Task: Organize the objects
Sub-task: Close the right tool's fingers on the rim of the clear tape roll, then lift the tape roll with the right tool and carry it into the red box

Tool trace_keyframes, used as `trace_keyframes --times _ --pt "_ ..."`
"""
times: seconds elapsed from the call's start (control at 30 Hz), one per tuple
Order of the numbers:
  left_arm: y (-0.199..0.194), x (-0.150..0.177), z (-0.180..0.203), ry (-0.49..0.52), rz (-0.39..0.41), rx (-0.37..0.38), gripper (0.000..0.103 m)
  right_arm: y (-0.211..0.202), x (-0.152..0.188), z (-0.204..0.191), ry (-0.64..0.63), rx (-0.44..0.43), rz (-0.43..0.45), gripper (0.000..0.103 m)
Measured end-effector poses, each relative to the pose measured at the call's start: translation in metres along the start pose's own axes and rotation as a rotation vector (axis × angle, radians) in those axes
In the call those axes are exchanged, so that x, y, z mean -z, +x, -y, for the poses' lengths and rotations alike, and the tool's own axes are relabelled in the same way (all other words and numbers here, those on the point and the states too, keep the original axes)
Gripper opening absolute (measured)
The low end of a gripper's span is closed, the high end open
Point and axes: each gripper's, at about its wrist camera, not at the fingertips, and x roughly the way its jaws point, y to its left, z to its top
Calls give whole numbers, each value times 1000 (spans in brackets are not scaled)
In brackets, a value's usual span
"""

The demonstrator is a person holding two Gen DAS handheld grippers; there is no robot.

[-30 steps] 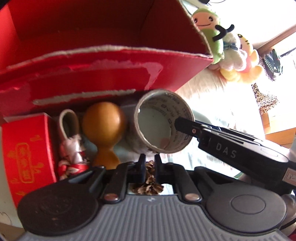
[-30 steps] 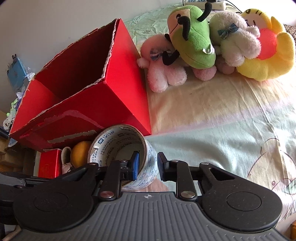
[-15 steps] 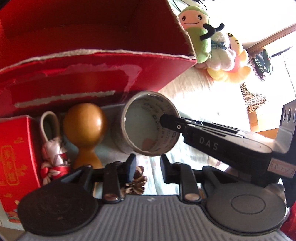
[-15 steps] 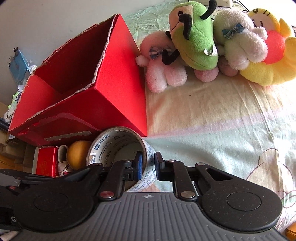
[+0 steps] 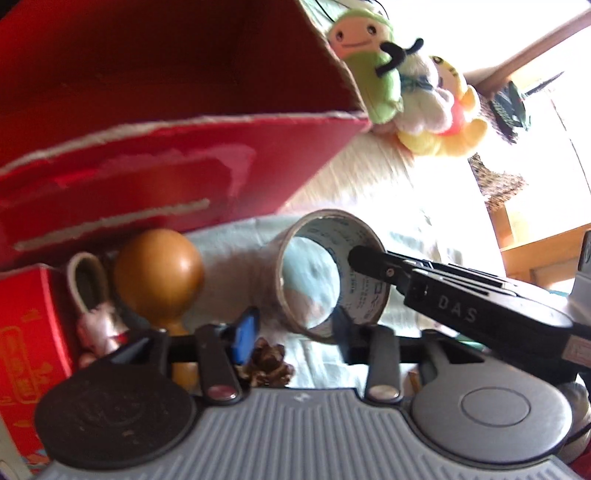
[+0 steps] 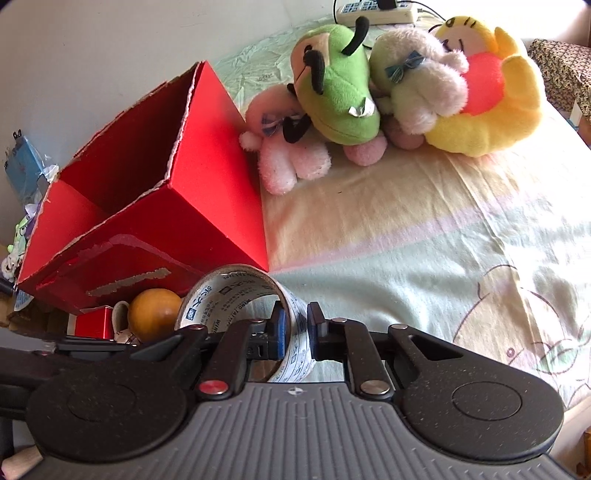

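Note:
My right gripper (image 6: 295, 328) is shut on the wall of a printed tape roll (image 6: 236, 295), one finger inside the ring and one outside. The roll also shows in the left wrist view (image 5: 325, 273), lifted off the bedsheet in front of the open red box (image 6: 155, 192). My left gripper (image 5: 295, 332) is open and empty, its fingers wide apart above a pine cone (image 5: 267, 363). A wooden gourd (image 5: 159, 277), a small rabbit charm (image 5: 96, 325) and a small red gift box (image 5: 29, 332) sit below the red box (image 5: 147, 110).
Several plush toys (image 6: 388, 85) lie at the head of the bed, right of the red box. A power strip (image 6: 373, 11) lies behind them. The bedsheet (image 6: 424, 240) stretches to the right. A wall rises behind the box.
My right gripper closed on the tape roll's wall and raised it slightly to the right. My left gripper opened from shut to wide apart, with the pine cone below it.

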Motion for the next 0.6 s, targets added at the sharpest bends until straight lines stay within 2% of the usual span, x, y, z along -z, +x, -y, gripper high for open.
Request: trace_keyframes --times 0.03,0.07,0.37,0.6 --pt "-3 1 3 11 8 3 25 -4 4 -1 -2 13 15 13" --pt "-5 1 5 26 17 -2 24 -8 6 0 1 18 27 13" --pt "-49 5 40 170 114 33 24 -60 -3 2 64 20 156 13" --pt "-115 -11 53 220 271 52 24 -102 -38 -27 6 -47 303 14"
